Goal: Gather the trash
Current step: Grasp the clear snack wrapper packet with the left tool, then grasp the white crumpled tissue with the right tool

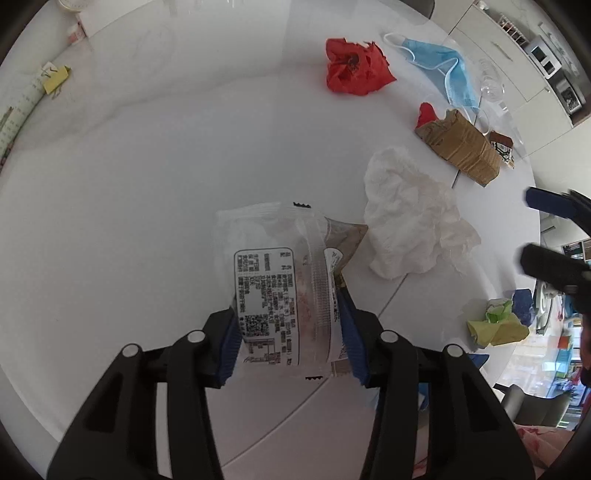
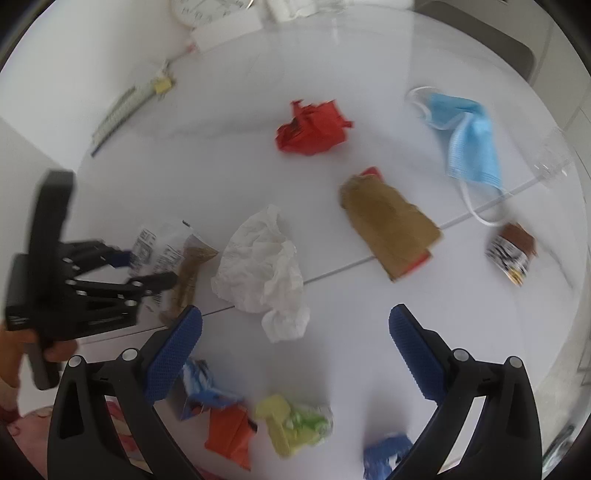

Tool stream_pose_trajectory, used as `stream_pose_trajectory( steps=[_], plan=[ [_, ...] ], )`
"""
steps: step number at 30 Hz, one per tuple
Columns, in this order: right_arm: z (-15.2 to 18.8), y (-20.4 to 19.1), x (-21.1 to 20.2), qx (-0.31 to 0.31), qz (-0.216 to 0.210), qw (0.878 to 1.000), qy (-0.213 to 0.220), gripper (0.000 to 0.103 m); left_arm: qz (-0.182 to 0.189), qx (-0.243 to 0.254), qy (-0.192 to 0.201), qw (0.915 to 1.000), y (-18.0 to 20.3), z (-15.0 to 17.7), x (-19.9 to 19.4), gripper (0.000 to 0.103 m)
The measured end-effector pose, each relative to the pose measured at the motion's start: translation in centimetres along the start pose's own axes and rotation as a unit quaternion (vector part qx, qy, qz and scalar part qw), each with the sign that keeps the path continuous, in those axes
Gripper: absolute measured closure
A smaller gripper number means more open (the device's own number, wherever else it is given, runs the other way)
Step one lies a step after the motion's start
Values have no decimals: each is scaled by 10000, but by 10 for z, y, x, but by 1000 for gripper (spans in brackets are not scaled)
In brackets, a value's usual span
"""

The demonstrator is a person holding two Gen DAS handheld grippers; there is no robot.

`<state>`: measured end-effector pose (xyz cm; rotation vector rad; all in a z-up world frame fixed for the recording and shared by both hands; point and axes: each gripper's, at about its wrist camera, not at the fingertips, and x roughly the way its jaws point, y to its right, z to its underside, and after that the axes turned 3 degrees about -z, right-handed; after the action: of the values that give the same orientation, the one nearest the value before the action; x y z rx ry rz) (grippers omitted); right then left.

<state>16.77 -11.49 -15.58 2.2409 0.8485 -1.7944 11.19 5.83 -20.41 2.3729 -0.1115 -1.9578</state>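
Observation:
My left gripper [image 1: 290, 341] is shut on a clear plastic wrapper [image 1: 280, 280] with a printed label, held just above the white table [image 1: 129, 184]; it also shows in the right wrist view [image 2: 147, 269] at the left. My right gripper [image 2: 295, 325] is open and empty above the table's near side. Ahead of it lie a crumpled white tissue [image 2: 262, 269], a brown paper bag [image 2: 391, 229], red crumpled paper [image 2: 314, 127], a blue face mask [image 2: 469, 140] and a small brown wrapper [image 2: 511, 253]. Below it lie yellow-green [image 2: 291, 424], orange [image 2: 229, 432] and blue scraps [image 2: 384, 454].
A rolled calendar with a yellow clip [image 1: 55, 79] lies at the table's far left. A clear glass [image 1: 491, 79] stands near the mask. Kitchen cabinets [image 1: 517, 55] stand beyond the table's right edge. A white box [image 2: 225, 29] sits at the far edge.

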Motion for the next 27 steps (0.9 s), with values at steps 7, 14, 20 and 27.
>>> stream_pose_trajectory(
  steps=[7, 14, 20, 27],
  plan=[
    [-17, -19, 42, -407, 224, 9983, -357, 14, 168, -260, 430, 9986, -25, 0, -31, 58],
    [-18, -27, 62, -517, 252, 9959, -697, 77, 104, -509, 764, 9957, -43, 4, -58, 58],
    [-9, -19, 17, -303, -44, 9992, -259, 92, 88, -359, 940, 9949, -26, 1, -78, 58],
    [50, 47, -102, 651, 105, 9961, 581, 92, 581, 685, 1151, 9893, 71, -15, -96, 58]
  ],
)
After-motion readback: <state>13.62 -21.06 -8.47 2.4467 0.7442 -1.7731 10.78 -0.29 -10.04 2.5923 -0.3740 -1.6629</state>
